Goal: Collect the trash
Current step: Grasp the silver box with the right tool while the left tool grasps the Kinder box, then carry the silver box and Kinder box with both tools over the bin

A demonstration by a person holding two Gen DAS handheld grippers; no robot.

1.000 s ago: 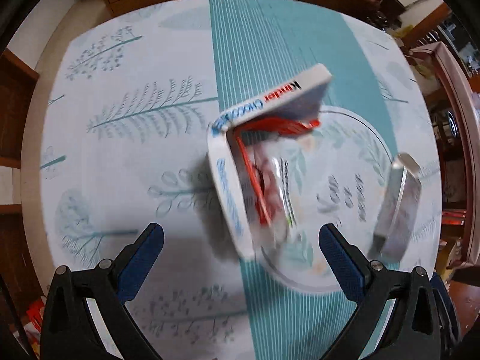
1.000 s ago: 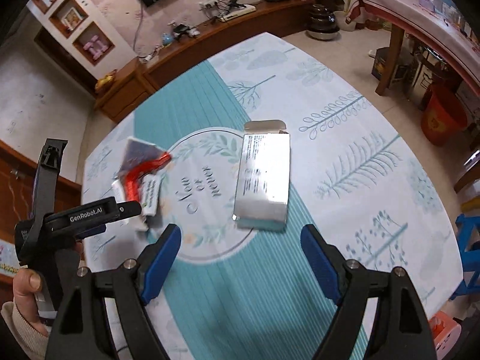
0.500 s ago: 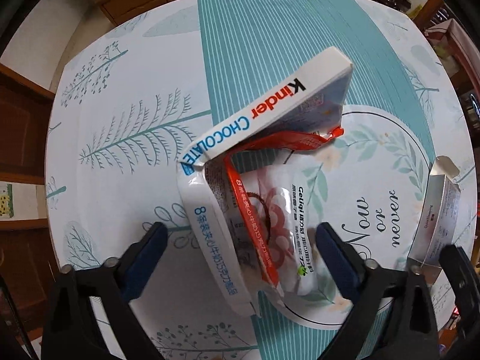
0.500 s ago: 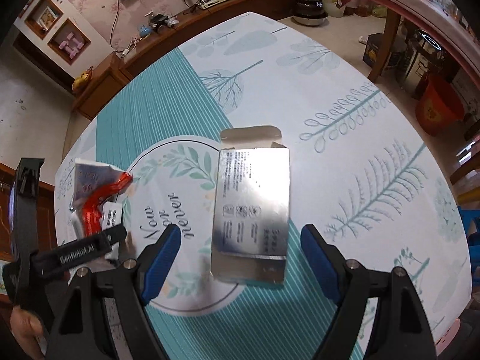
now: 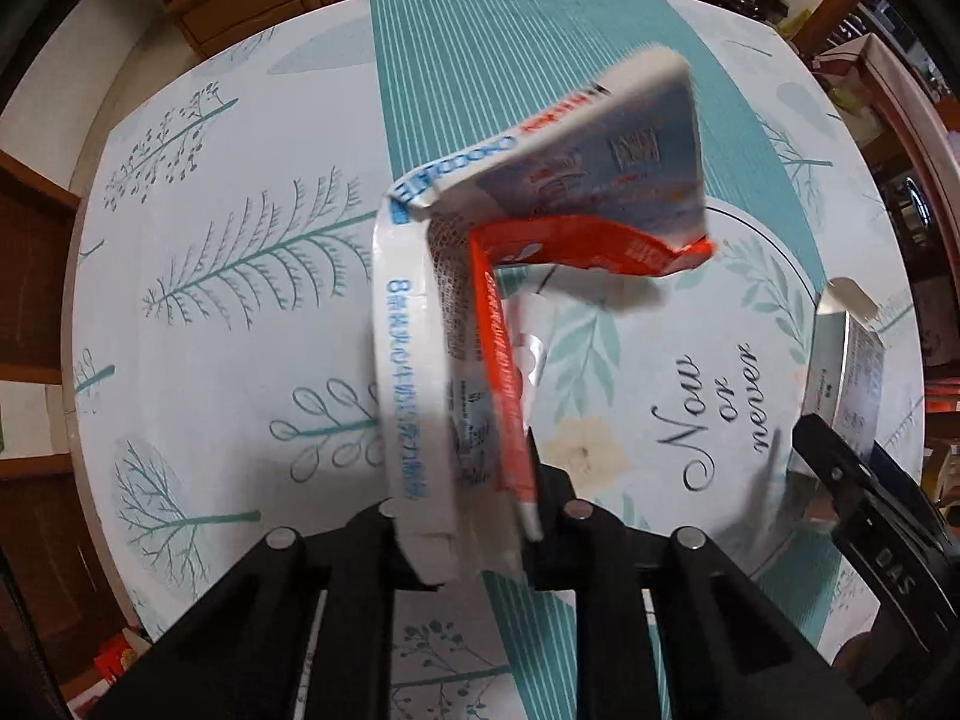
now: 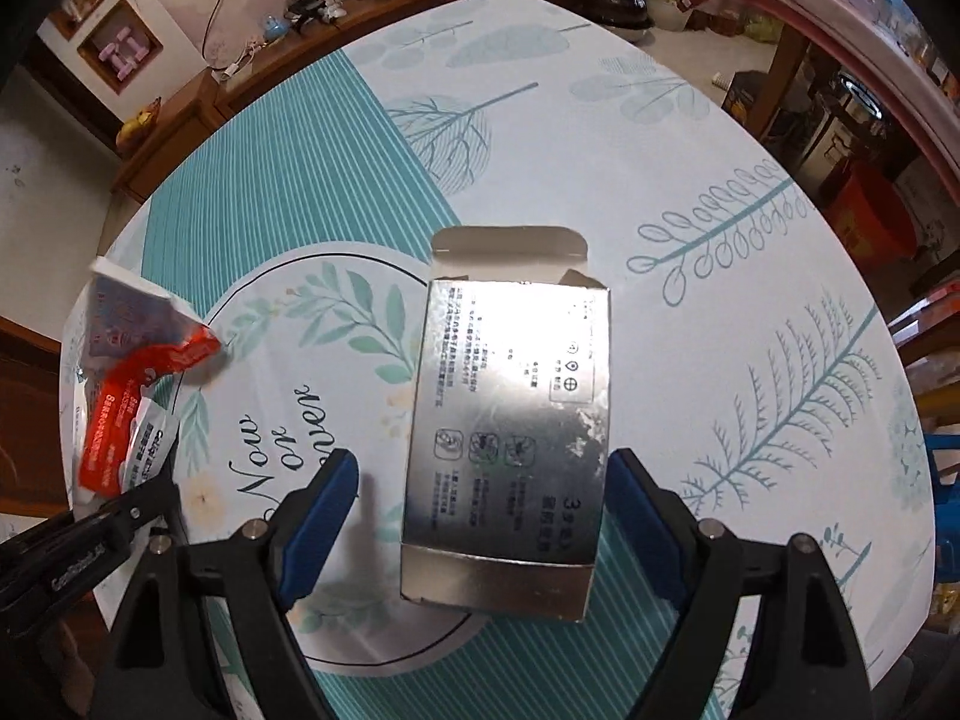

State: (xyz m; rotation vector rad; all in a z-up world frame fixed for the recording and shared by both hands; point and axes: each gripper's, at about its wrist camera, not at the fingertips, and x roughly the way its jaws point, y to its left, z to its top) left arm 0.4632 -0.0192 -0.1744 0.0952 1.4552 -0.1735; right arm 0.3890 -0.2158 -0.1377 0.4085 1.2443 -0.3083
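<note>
The torn chocolate box (image 5: 420,360) has just been clamped at its near end by the closing left gripper (image 5: 474,540), at the table's (image 6: 720,180) left. The silver carton (image 6: 510,420), lying centrally, is straddled by the wide-open right gripper (image 6: 480,510) but not yet seized; both pieces remain to be carried off.

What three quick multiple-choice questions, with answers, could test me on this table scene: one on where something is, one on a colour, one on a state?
1. Where is the silver box?
A. flat on the tablecloth between the right tool's open fingers
B. on the floor
C. inside a bin

2. What colour is the strip hanging from the torn chocolate box?
A. green
B. red
C. black

3. What is the left tool doing?
A. standing wide open over nothing
B. pinching the torn chocolate box
C. holding the silver box

Answers: 1 A, the box lies on the tablecloth with the right tool astride it, not touching. 2 B, the strip is plainly red. 3 B, its jaws have just closed on the packaging.
</note>
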